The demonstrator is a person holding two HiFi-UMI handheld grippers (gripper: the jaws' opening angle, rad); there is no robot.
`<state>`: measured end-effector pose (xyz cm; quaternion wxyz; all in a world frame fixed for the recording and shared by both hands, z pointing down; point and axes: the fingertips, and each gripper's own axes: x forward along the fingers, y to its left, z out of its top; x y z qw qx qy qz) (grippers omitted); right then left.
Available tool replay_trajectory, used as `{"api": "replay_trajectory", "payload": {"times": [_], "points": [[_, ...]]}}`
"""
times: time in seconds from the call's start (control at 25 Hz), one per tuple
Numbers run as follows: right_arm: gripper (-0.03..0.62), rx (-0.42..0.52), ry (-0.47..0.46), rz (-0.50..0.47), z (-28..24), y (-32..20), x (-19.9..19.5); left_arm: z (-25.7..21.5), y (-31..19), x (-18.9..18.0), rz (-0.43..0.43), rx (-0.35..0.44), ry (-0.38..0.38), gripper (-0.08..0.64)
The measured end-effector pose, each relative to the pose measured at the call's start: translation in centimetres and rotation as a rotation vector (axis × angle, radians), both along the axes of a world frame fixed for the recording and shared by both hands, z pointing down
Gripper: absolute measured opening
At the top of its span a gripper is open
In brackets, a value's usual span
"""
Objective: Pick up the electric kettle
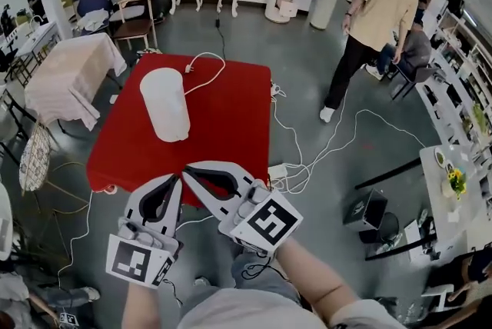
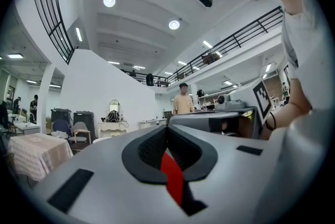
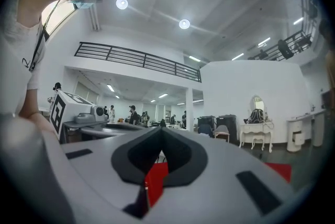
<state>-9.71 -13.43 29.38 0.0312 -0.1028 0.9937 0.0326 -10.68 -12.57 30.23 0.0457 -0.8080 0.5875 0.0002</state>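
The electric kettle [image 1: 164,103] is a tall white body on the red table [image 1: 231,120], left of the middle, and its white cord [image 1: 206,68] runs toward the far edge. Both grippers hover side by side over the table's near edge, well short of the kettle. My left gripper [image 1: 178,179] is shut with nothing in it. My right gripper [image 1: 187,172] is also shut and empty, its tip almost touching the left one. In the left gripper view the jaws [image 2: 167,130] meet, with red table showing below them. In the right gripper view the jaws [image 3: 159,132] are likewise together.
A person in a beige shirt [image 1: 377,16] stands on the floor to the far right. White cables [image 1: 315,154] and a power strip [image 1: 278,171] lie right of the table. A cloth-covered table [image 1: 69,74] and a chair [image 1: 134,16] stand to the left.
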Motion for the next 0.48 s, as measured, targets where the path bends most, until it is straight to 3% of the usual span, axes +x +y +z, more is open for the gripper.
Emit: {"api": "replay_trajectory", "payload": {"times": [0.48], "points": [[0.006, 0.022, 0.008, -0.164, 0.1, -7.2, 3.2, 0.7, -6.9, 2.2, -0.166, 0.005, 0.009, 0.009]]}}
